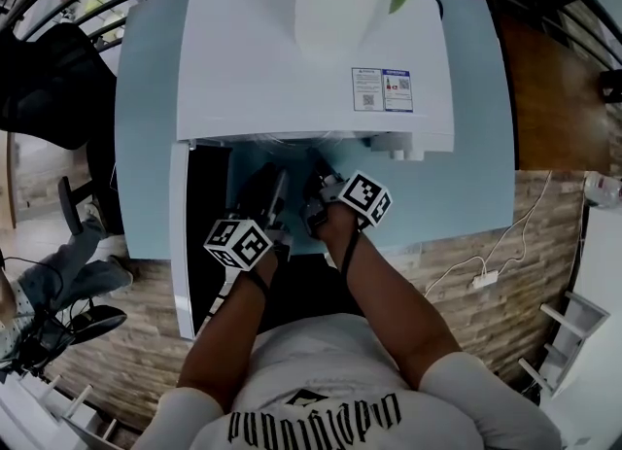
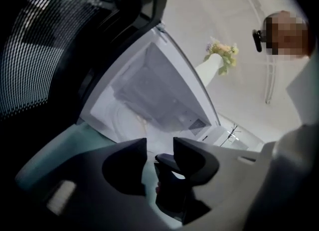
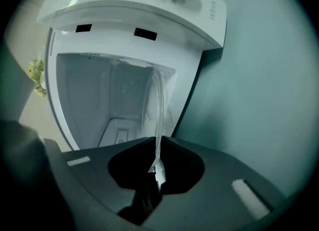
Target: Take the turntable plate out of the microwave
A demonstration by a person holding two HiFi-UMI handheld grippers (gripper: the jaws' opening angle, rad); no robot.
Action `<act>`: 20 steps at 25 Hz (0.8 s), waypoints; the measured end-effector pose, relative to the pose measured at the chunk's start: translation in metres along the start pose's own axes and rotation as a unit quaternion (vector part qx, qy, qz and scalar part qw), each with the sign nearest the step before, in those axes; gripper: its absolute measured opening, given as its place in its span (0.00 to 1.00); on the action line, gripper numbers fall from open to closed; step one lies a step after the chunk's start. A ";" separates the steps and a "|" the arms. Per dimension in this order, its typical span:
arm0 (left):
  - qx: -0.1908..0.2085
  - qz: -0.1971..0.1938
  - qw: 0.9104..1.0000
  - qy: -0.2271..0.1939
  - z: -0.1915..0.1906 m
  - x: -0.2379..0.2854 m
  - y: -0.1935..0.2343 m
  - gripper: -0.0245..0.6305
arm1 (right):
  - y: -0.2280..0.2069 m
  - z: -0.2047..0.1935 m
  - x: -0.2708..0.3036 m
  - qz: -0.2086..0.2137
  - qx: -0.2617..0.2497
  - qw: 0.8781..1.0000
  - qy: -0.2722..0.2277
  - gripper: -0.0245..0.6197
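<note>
Glass turntable plate [image 3: 159, 100], pinched only by its slick rim in my right gripper [image 3: 156, 144], may slip; my left gripper [image 2: 159, 146] gapes empty.

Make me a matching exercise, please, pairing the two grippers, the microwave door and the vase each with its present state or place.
Column one:
1. left gripper
2. right gripper
3. microwave door
4. white vase

Column two:
A. standing on top of the microwave
B. shut on the rim of the glass turntable plate
C. swung open
D. jaws apart, gripping nothing

Pairs: 1-D; 2-B; 3-C; 4-A
</note>
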State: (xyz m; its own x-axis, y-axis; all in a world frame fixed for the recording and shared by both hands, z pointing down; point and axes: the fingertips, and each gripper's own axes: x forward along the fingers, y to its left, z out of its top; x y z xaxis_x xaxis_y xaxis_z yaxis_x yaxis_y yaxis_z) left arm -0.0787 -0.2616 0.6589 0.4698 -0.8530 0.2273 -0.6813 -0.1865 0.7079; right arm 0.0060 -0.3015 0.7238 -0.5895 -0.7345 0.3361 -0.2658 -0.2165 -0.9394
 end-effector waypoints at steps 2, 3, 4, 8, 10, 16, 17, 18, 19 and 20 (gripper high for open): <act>-0.034 0.005 0.999 0.002 -0.007 0.003 0.005 0.33 | -0.002 -0.001 -0.005 -0.001 -0.003 1.000 0.005 0.09; -0.055 0.006 0.998 0.004 -0.012 0.004 0.007 0.34 | -0.003 -0.002 -0.008 -0.003 -0.004 1.000 0.009 0.09; -0.082 0.006 0.997 0.005 -0.016 0.006 0.008 0.37 | -0.004 -0.003 -0.011 -0.005 -0.005 1.000 0.012 0.09; -0.195 0.006 0.981 -0.004 -0.033 0.008 0.019 0.42 | -0.007 -0.007 -0.024 -0.009 -0.003 1.000 0.019 0.09; -0.229 0.007 0.973 -0.012 -0.039 0.010 0.024 0.44 | -0.009 -0.007 -0.029 -0.011 -0.002 1.000 0.021 0.09; -0.291 0.024 0.956 -0.035 -0.042 0.018 0.044 0.44 | -0.013 -0.008 -0.047 -0.017 -0.002 0.999 0.028 0.09; -0.294 0.027 0.955 -0.038 -0.041 0.020 0.049 0.44 | -0.015 -0.008 -0.050 -0.019 -0.001 0.999 0.028 0.09; -0.298 0.028 0.953 -0.042 -0.040 0.023 0.053 0.44 | -0.016 -0.009 -0.053 -0.020 -0.001 0.999 0.029 0.09; -0.303 0.026 0.951 -0.047 -0.038 0.027 0.056 0.44 | -0.016 -0.009 -0.056 -0.021 -0.001 0.999 0.029 0.08; -0.310 0.020 0.949 -0.055 -0.036 0.031 0.059 0.44 | -0.017 -0.009 -0.059 -0.023 -0.002 0.999 0.030 0.08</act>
State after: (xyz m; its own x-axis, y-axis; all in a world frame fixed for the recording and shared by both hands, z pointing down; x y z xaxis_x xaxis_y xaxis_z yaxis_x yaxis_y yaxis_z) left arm -0.0840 -0.2812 0.7316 0.3670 -0.9050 0.2149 -0.2189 0.1405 0.9656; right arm 0.0387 -0.2486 0.7201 -0.6222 -0.6835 0.3816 -0.2955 -0.2463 -0.9230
